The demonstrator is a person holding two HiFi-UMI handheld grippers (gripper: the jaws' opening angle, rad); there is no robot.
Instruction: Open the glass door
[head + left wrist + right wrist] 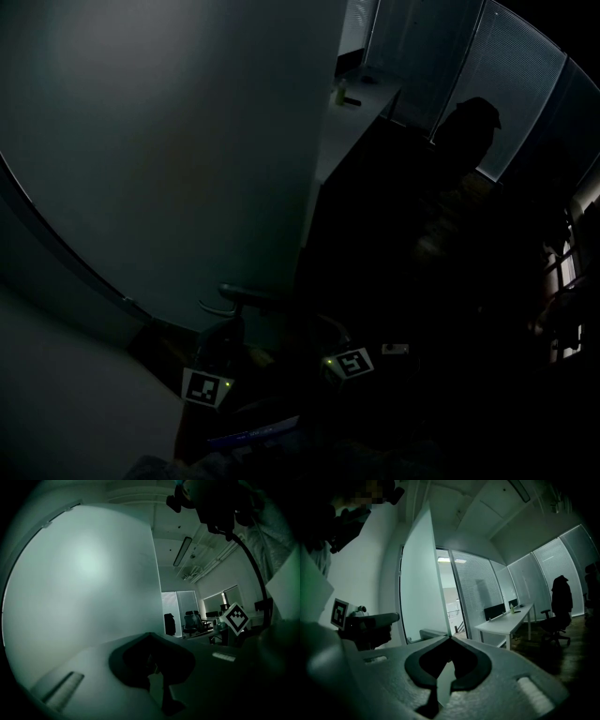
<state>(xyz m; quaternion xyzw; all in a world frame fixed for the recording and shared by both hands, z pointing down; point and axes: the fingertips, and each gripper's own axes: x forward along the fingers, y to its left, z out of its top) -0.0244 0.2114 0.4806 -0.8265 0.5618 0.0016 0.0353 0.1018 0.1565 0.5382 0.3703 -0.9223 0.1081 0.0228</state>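
Observation:
The room is dark. A tall frosted glass door (pixel 178 150) fills the left of the head view, its free edge (pixel 323 169) running up the middle. A dark lever handle (pixel 246 294) sticks out low on it. My left gripper (pixel 228 326) reaches up under that handle, marker cube (pixel 207 386) behind; I cannot tell whether they touch. In the left gripper view the door (pixel 84 583) is close on the left and the left gripper (pixel 150 634) is shut, nothing visible between its jaws. The right gripper (pixel 450 638) is shut and empty, facing the door (pixel 417 583); the left gripper (pixel 393 617) shows at its left.
Beyond the doorway are a long white desk (pixel 508 623), an office chair with a dark coat (pixel 558 611) and walls of glass with blinds (pixel 478 592). More chairs (pixel 193 621) show past the door's edge. The right gripper's marker cube (pixel 350 361) sits low in the head view.

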